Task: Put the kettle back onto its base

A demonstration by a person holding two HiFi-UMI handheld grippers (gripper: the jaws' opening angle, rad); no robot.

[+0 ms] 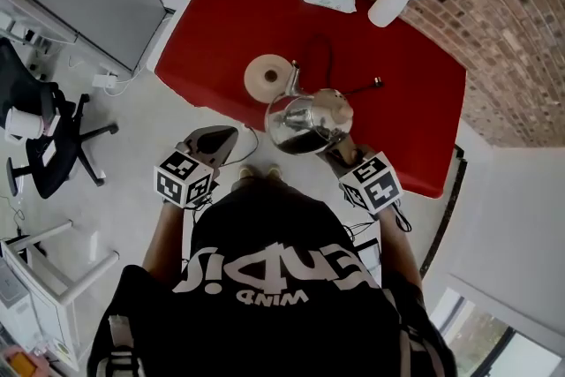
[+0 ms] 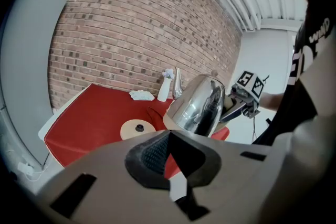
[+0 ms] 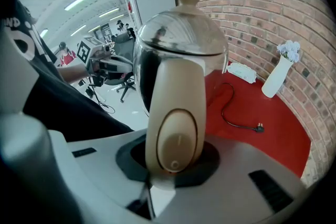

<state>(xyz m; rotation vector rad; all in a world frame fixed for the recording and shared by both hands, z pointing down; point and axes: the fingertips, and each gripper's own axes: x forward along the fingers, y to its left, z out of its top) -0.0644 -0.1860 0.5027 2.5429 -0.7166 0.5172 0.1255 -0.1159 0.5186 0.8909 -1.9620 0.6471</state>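
Between the right gripper's (image 3: pixel 171 174) clamped jaws one kettle (image 3: pixel 178 44) was held by its handle (image 3: pixel 176 113); beyond the closed, empty left gripper (image 2: pixel 167 153), one base (image 2: pixel 137 129) was seen.

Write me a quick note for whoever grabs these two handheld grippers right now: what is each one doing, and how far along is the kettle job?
Right gripper: shut on the cream handle of the shiny steel kettle, holding it in the air by the near edge of the red table.
Left gripper: shut, nothing between its jaws, held short of the table.
Round beige base: bare on the table, just beyond and left of the kettle.
Done: kettle gripped and off the table.
Left: bring it over the base, lower it on, let go.
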